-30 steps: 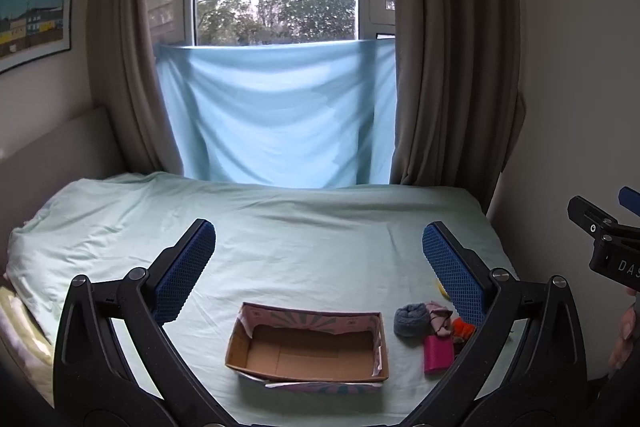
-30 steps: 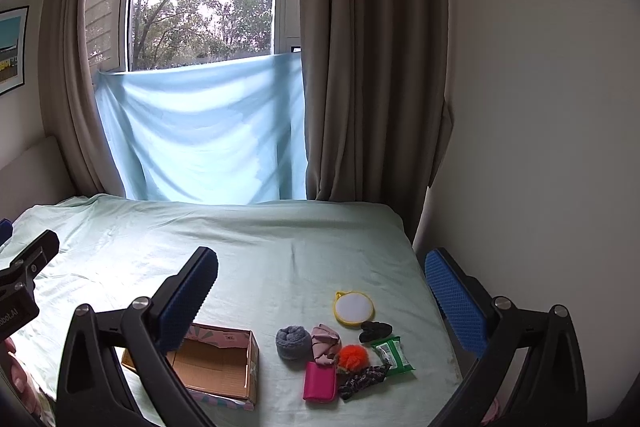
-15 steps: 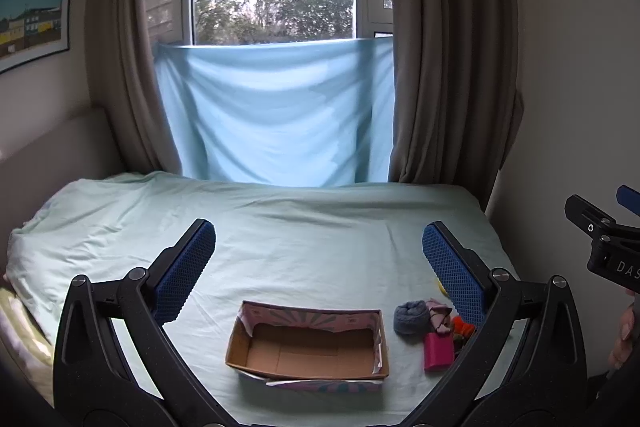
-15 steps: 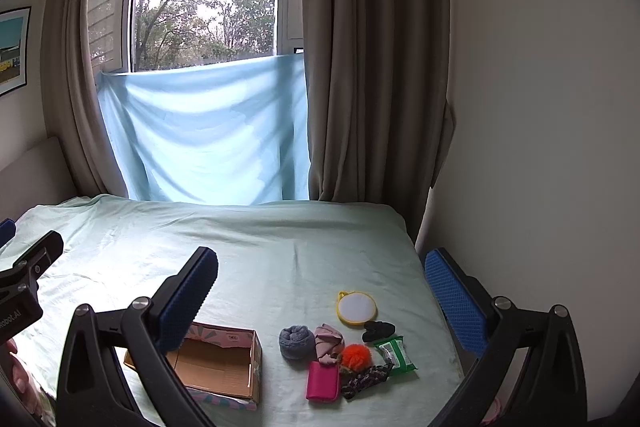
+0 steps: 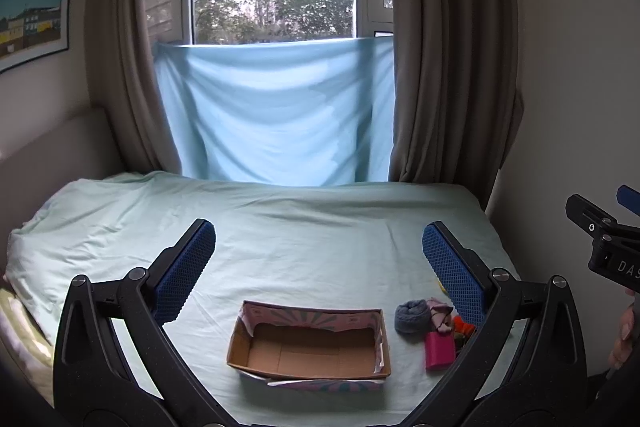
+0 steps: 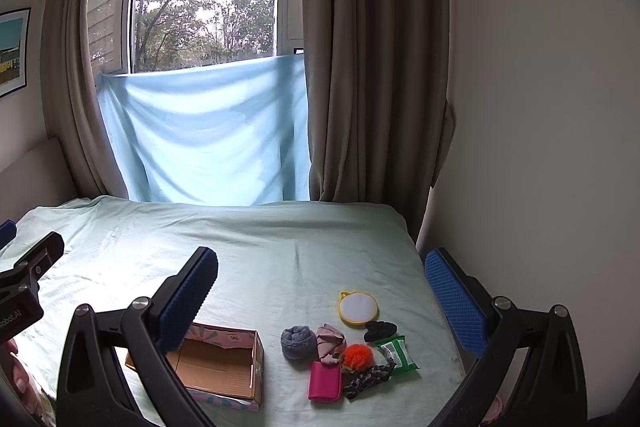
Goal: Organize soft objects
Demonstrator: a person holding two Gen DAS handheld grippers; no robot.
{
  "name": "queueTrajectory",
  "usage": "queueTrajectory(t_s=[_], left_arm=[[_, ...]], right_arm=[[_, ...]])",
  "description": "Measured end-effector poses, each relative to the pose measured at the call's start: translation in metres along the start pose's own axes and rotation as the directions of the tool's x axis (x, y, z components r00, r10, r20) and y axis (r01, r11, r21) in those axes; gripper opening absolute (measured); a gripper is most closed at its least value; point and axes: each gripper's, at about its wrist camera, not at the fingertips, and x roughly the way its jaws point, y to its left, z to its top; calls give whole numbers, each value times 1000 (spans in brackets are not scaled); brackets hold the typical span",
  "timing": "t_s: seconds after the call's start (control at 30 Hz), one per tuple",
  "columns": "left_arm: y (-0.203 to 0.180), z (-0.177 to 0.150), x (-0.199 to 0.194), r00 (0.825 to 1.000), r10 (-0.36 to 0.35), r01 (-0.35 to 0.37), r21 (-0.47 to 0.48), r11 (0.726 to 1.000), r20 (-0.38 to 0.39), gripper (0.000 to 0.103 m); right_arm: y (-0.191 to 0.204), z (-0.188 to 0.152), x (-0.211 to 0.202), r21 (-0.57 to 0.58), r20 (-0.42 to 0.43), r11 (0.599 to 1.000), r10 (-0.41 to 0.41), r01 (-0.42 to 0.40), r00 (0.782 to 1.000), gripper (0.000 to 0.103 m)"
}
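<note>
above bed, left gripper and right gripper gape wide, empty.

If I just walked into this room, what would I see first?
Probably the big blue sheet hanging under the bright window with trees outside. Next, on the pale green bed, a small heap of colourful things right of an empty cardboard box: an orange pompom, a pink pouch and a grey sock roll. Both blue-padded tongs, left and right, hang wide open above the bed.
</note>
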Motion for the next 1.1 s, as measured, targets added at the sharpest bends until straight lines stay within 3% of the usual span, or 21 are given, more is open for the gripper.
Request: queueTrajectory(t_s=[0.5, 0.77, 0.9, 1.1], left_arm=[[-1, 0, 5, 1000, -2, 2, 9, 1000, -5, 103], [-4, -1, 22, 996, -45, 48, 34, 998, -79, 103], [-16, -9, 43, 983, -92, 104, 71, 992, -157, 103], [-61, -56, 87, 933, -186, 221, 81, 972, -309, 103]], right_arm=[[0, 0, -1, 10, 1, 1000, -4, 4, 1000, 103], [-11, -10, -4, 39, -3, 999, -34, 35, 999, 103], [-30, -24, 7, 81, -64, 993, -86, 91, 994, 103], [-71, -61, 43, 80, -165, 982, -157, 172, 974, 103]])
